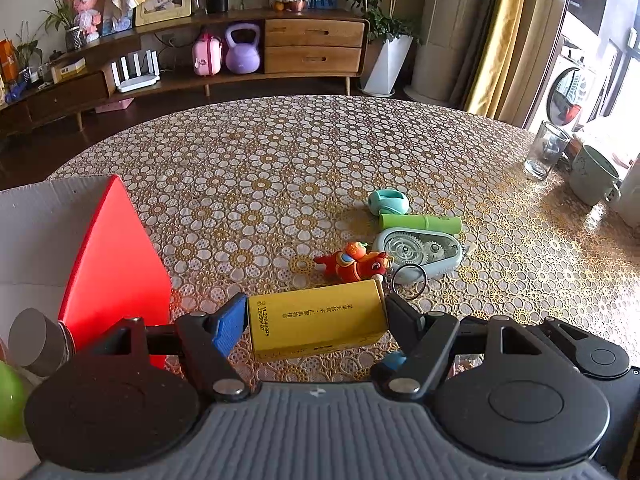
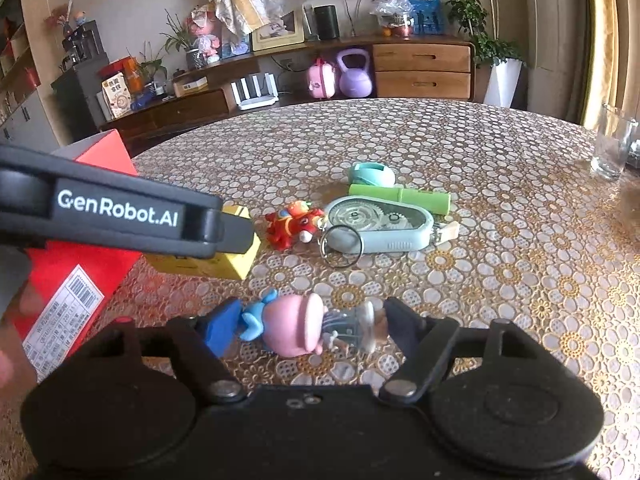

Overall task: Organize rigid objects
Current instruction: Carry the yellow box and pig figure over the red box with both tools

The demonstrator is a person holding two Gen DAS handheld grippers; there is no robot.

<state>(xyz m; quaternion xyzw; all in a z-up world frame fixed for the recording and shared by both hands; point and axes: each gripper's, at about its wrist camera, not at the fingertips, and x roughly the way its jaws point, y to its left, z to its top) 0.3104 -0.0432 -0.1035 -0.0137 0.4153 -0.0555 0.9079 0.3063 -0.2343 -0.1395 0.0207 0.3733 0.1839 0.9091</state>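
My left gripper [image 1: 316,320] is shut on a yellow box [image 1: 316,322], low over the table; the box also shows in the right wrist view [image 2: 240,256] under the left gripper's arm. My right gripper [image 2: 308,328] is shut on a pink and blue pig figurine [image 2: 292,330]. On the table lie a red horse keychain [image 1: 354,266] with a ring, a pale blue correction tape [image 1: 418,254], a green tube [image 1: 420,224] and a teal sharpener [image 1: 388,202]. A red box [image 1: 116,272] stands at the left.
A glass [image 1: 546,154] and a grey-green mug [image 1: 594,174] stand at the table's right edge. The floral tablecloth [image 1: 280,160] covers the table. A grey cylinder [image 1: 38,342] and a green object [image 1: 10,400] sit at the near left.
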